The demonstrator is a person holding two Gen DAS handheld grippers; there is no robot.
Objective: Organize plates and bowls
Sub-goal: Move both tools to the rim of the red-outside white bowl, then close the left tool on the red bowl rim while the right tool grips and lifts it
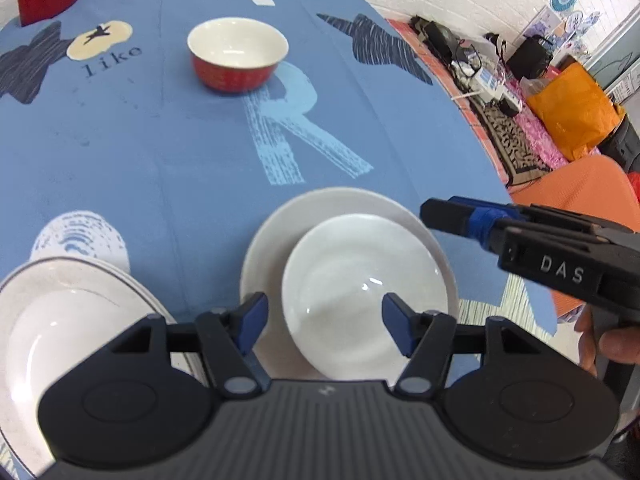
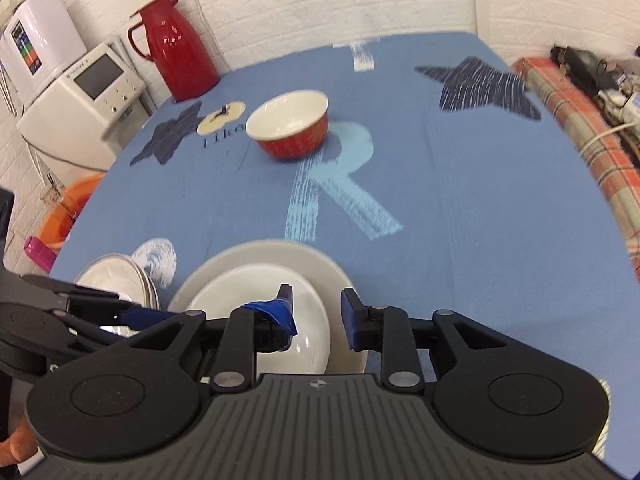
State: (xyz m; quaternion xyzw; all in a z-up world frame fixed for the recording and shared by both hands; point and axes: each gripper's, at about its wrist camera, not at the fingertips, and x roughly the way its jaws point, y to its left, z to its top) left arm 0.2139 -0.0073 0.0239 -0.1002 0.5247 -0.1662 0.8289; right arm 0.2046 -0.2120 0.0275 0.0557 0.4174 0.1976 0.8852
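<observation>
With both grippers, left [image 1: 322, 322] and right [image 2: 316, 312], spread empty over the stacked plates [image 1: 264, 240], reach squarely to twelve o'clock for the bowl [image 1: 236, 54], gripping its rim.

Left tool [image 1: 322, 322] open, fingers wide apart, nothing between them, held above white bowl [image 1: 364, 292]. White bowl sits in grey plate [image 1: 272, 236], just ahead of tool. To left of tool, stack of white plates [image 1: 60, 312] near worktop edge. Far ahead of tool, red bowl [image 1: 236, 56] with white inside, upright on blue worktop [image 1: 160, 140], well apart from others. Right tool [image 1: 430, 216] comes in from right, tip beside grey plate rim; its opening cannot be told.
</observation>
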